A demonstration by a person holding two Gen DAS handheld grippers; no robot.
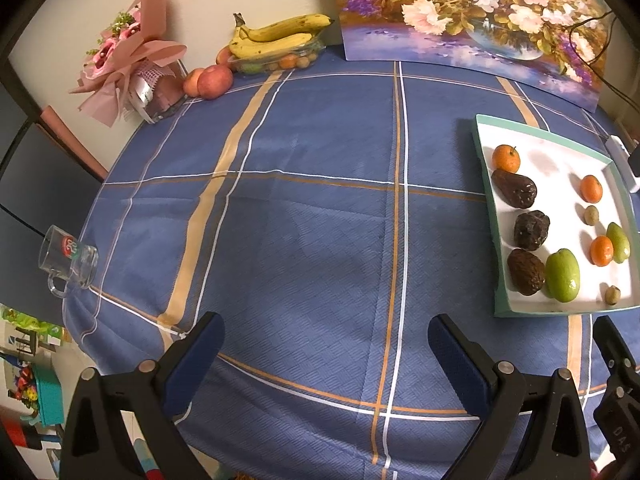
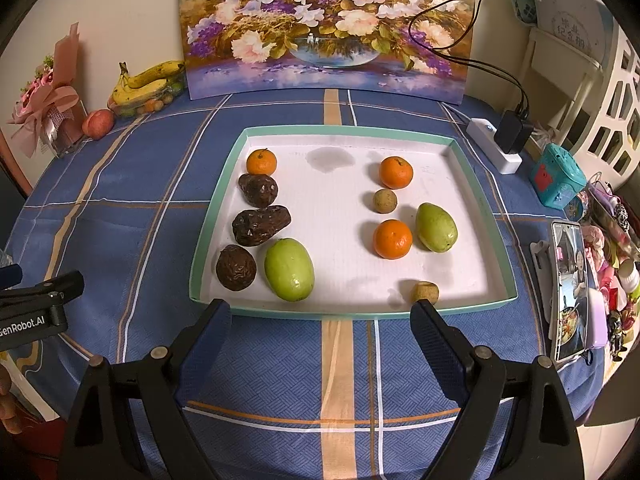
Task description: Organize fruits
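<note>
Nearest the right wrist camera, the right gripper stands wide with nothing between its fingers, pointing down at the blue checked tablecloth just short of the tray. Off to the left, the left gripper is also spread wide and empty, over bare cloth well apart from the fruit.

Just beyond the right gripper lies the white tray with its green rim. At its near edge sits a small tan fruit. Along the tray's left side run a dark wrinkled fruit, a green fruit beside it, two more dark ones, and an orange. On the right side lie an orange, a second green fruit, a small round tan fruit and a third orange.

Against the far wall sit bananas on a glass dish and an apple.

Sorting looks only partly done: the dark fruits are lined up, while the rest is mixed. A likely next move is to reach forward over the rim and close on one loose fruit, gently, as round fruit may roll.
</note>
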